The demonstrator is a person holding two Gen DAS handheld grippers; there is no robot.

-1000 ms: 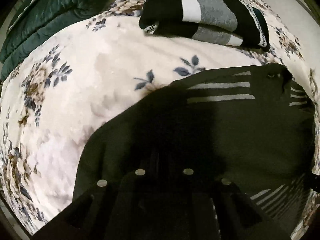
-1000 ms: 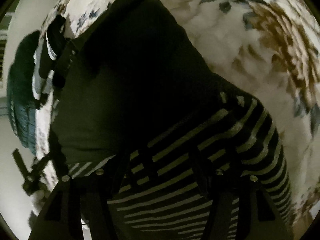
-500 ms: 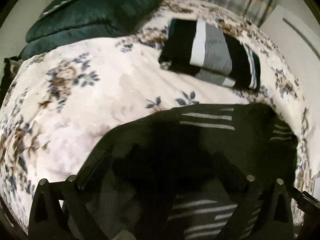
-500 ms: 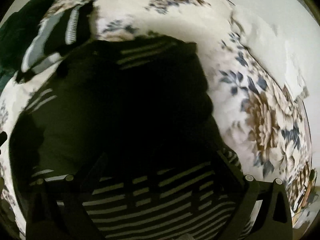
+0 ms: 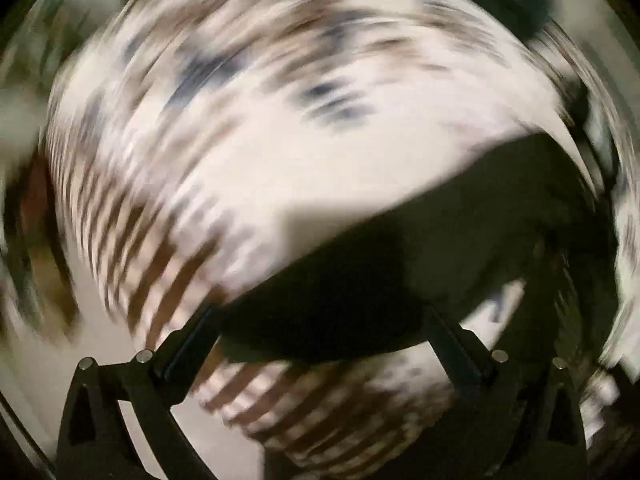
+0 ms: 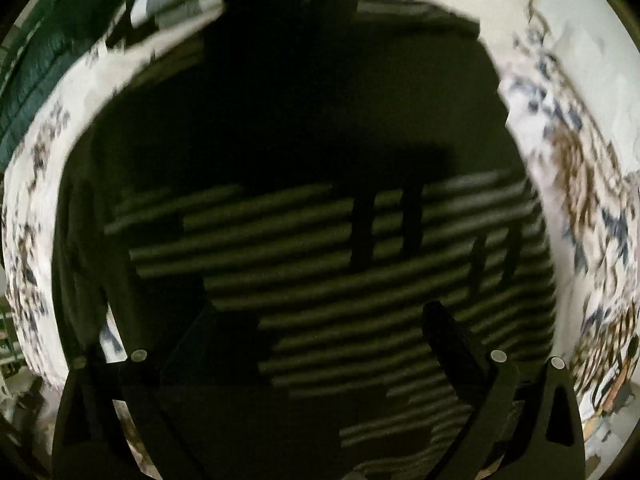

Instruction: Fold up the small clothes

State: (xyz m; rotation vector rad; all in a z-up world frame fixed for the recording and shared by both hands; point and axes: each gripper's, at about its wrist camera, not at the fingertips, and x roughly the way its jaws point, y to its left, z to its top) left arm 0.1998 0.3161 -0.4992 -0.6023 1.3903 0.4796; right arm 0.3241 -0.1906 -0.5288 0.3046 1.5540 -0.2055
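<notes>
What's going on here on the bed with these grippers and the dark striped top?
A person is folding small clothes on a floral bedspread with a hand-held gripper in each hand. Both have just opened: the right hand-held gripper is open above the dark striped garment, nothing pinched between its fingers. The left hand-held gripper is also open and empty; its view is badly blurred, showing bedspread and an edge of the garment.

I'm looking down on a bed spread with a cream floral blanket (image 6: pixel 580 168), brown and blue blooms; a dark green quilted cushion (image 6: pixel 44 64) sits at its far left edge, light dim
</notes>
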